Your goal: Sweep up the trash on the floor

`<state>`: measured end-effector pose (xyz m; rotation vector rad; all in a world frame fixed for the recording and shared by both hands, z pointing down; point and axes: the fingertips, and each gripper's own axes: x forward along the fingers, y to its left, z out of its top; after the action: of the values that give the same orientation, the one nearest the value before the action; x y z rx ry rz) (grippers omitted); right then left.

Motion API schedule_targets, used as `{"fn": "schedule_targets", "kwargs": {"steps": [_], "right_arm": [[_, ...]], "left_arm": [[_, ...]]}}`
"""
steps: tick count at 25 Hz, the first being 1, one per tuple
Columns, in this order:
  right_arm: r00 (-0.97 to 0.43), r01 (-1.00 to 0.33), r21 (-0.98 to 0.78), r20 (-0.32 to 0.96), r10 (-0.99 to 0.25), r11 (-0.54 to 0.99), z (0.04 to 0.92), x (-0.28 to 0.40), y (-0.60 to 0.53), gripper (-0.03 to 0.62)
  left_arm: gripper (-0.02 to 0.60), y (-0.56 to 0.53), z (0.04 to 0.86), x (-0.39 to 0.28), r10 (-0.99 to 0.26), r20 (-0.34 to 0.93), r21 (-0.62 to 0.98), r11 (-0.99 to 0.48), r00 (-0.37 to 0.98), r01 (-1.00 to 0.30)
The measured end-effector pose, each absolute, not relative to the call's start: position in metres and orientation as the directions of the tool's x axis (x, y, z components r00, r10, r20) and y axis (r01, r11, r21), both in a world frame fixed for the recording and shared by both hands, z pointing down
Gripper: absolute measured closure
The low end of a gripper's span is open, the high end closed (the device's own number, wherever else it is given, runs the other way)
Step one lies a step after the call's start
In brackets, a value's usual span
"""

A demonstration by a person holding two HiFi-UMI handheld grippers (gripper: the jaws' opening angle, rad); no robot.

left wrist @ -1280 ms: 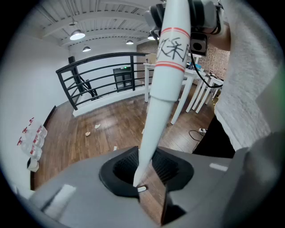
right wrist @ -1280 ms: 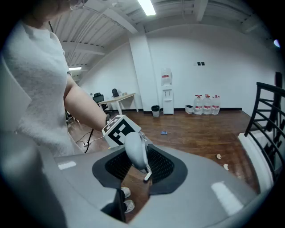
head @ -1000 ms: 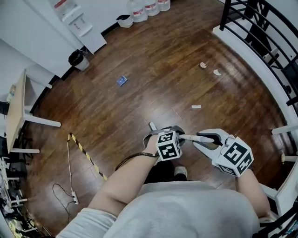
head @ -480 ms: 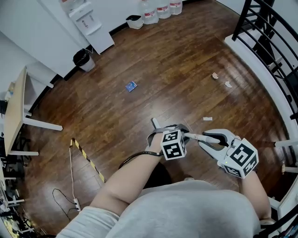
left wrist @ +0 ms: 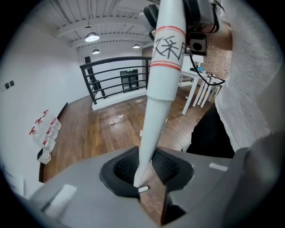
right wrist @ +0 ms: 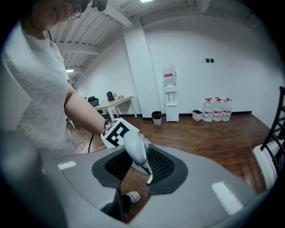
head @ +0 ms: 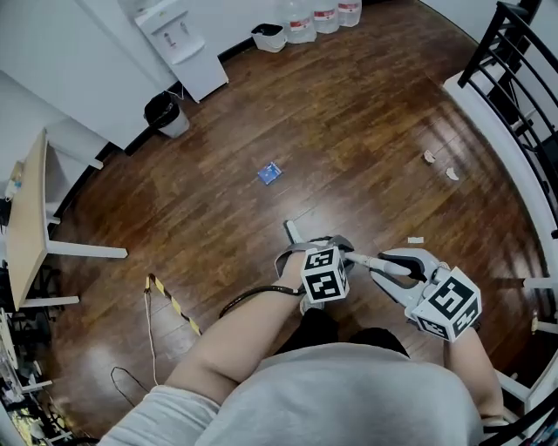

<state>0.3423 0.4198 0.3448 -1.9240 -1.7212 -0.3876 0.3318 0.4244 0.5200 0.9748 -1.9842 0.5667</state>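
Note:
A white broom handle [left wrist: 162,67] with red bands runs through my left gripper [left wrist: 142,178], which is shut on it. The handle's rounded top end [right wrist: 136,149] is held in my right gripper [right wrist: 138,167], also shut. In the head view the left gripper [head: 323,260] and right gripper [head: 394,266] sit side by side on the handle [head: 370,260] just in front of the person's body. The handle's lower part [head: 289,232] points at the floor. Trash lies on the wooden floor: a blue scrap [head: 270,172], a white strip [head: 416,240], and two pale scraps [head: 429,157] [head: 452,173].
A water dispenser [head: 187,43], a black bin [head: 163,113], a white bin [head: 268,35] and water bottles [head: 314,16] line the far wall. A desk [head: 26,218] stands at left, with striped tape [head: 170,300] and a cable nearby. A black railing [head: 514,61] curves along the right.
The floor and its scraps have slid down and to the right in the head view, so the person has moved forward. Both grippers keep their hold on the handle.

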Motion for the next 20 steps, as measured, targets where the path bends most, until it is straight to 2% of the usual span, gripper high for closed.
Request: {"fn": "schedule_targets", "kwargs": {"steps": [7, 15, 20], "right_arm": [[0.216, 0.965, -0.242, 0.537, 0.815, -0.096, 0.36, 0.316, 0.472, 0.485], [0.308, 0.941, -0.287, 0.509, 0.804, -0.178, 0.371, 0.277, 0.484, 0.482], [0.347, 0.916, -0.353, 0.463, 0.816, -0.189, 0.381, 0.249, 0.485, 0.476]], "left_arm": [[0.497, 0.481, 0.532, 0.315, -0.406, 0.845, -0.008, 0.642, -0.348, -0.767], [0.495, 0.494, 0.543, 0.281, -0.386, 0.855, 0.025, 0.699, -0.347, -0.715], [0.497, 0.498, 0.552, 0.26, -0.348, 0.885, 0.016, 0.688, -0.31, -0.725]]}}
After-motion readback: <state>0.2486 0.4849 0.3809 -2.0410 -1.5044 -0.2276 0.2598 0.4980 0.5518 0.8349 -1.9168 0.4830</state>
